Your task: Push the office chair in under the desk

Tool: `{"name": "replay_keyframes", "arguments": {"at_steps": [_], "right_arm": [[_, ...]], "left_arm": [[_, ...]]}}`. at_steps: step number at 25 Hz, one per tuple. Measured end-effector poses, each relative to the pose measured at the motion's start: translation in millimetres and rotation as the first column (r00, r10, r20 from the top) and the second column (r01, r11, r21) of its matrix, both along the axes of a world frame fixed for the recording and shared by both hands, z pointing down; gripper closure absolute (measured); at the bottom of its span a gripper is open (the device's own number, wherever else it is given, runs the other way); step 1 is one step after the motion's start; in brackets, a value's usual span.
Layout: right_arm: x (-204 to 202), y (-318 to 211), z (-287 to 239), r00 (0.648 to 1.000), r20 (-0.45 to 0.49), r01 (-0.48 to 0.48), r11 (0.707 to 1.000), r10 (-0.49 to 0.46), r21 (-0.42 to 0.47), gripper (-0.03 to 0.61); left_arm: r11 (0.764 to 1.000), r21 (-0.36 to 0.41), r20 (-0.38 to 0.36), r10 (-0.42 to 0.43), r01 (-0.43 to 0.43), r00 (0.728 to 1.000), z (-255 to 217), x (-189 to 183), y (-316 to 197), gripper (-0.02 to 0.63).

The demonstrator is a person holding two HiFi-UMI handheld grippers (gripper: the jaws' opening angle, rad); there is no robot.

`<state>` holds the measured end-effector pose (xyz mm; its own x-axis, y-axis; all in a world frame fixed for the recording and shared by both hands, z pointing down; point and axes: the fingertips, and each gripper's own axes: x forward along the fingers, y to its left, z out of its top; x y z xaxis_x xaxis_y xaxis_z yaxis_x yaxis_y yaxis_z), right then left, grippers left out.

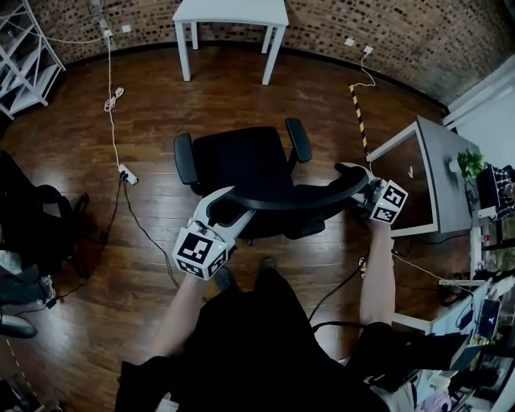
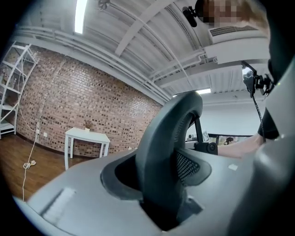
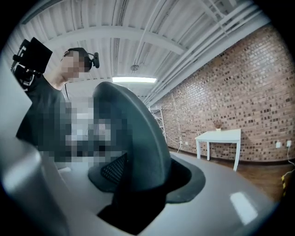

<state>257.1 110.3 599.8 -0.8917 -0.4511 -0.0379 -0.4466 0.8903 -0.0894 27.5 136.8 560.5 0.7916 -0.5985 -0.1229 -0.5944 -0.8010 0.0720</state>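
I'm looking at the black office chair (image 1: pixel 241 161) standing on the wood floor mid-frame. Its seat and two padded armrests are pointing toward 12 o'clock, where the white tabletop (image 1: pixel 233 10) is sitting well apart. The left gripper's (image 1: pixel 219 205) jaws are clamping the 9 o'clock end of its curved backrest rim (image 1: pixel 298 199), and the right gripper's (image 1: pixel 358 183) jaws are clamping the 3 o'clock end.

**Bright ceiling, warped edges**

I saw a strip light (image 2: pixel 80 16) blazing overhead in the left gripper view. The floor (image 1: pixel 241 105) showed soft glare. Up close the office chair (image 2: pixel 170 152) looked soft; every frame bent and darkened at its corners.
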Motion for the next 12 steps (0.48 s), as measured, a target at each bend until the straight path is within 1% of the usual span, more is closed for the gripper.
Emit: {"name": "replay_keyframes", "arguments": {"at_steps": [3, 5, 10, 12], "right_arm": [[10, -30, -1, 1.0, 0.001, 0.024, 1.0, -0.024, 0.004, 0.337], [18, -53, -9, 0.999, 0.007, 0.043, 0.999, -0.043, 0.006, 0.337], [63, -80, -18, 0.998, 0.0, 0.068, 0.998, -0.068, 0.002, 0.337], [78, -99, -23, 0.997, 0.0, 0.081, 0.997, -0.081, -0.002, 0.339]], "left_arm": [[1.0, 0.002, 0.001, -0.019, 0.019, 1.0, 2, 12, -27, 0.282], [0.999, 0.006, 0.008, -0.04, 0.04, 0.999, -4, 22, -46, 0.281], [0.998, 0.002, 0.002, -0.07, 0.07, 0.998, -7, 70, -71, 0.279], [0.996, -0.001, 0.003, -0.085, 0.085, 0.996, -10, 86, -89, 0.279]]}}
